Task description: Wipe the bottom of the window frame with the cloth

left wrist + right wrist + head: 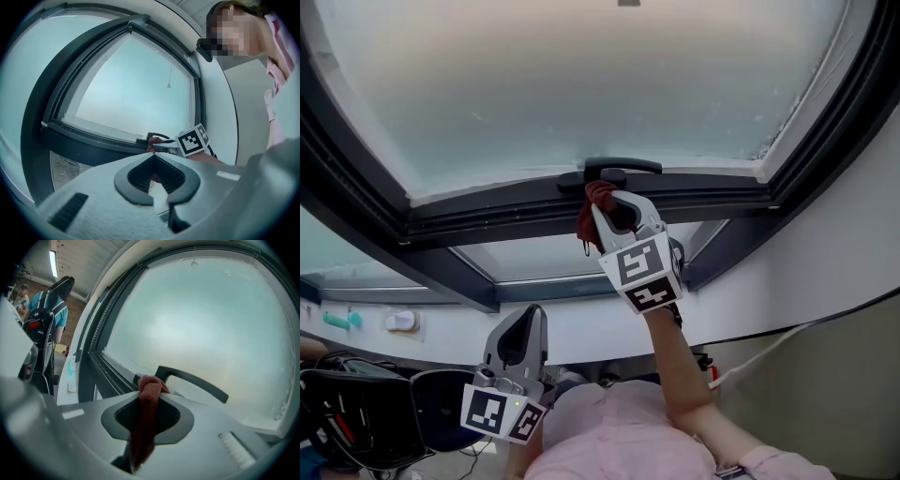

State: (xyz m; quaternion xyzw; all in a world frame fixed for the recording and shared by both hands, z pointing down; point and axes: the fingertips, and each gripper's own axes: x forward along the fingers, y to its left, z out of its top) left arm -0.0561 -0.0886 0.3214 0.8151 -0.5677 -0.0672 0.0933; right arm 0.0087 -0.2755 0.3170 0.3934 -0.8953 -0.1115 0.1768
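Red cloth (pixel 144 427) hangs clamped between right gripper's (pixel 151 392) jaws.

Far centre: handle (pixel 623 167) on window frame (pixel 487 211) bottom rail | just beneath: cloth (pixel 592 217) in right gripper (pixel 605 202) jaws, at the rail | near left, lower: left gripper (pixel 528 319), well apart

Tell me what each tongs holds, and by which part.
Right tongs grip the red cloth just behind its bunched end; left tongs are shut on nothing.

Left gripper (pixel 152 156), jaws together, faces window frame (pixel 84 140).
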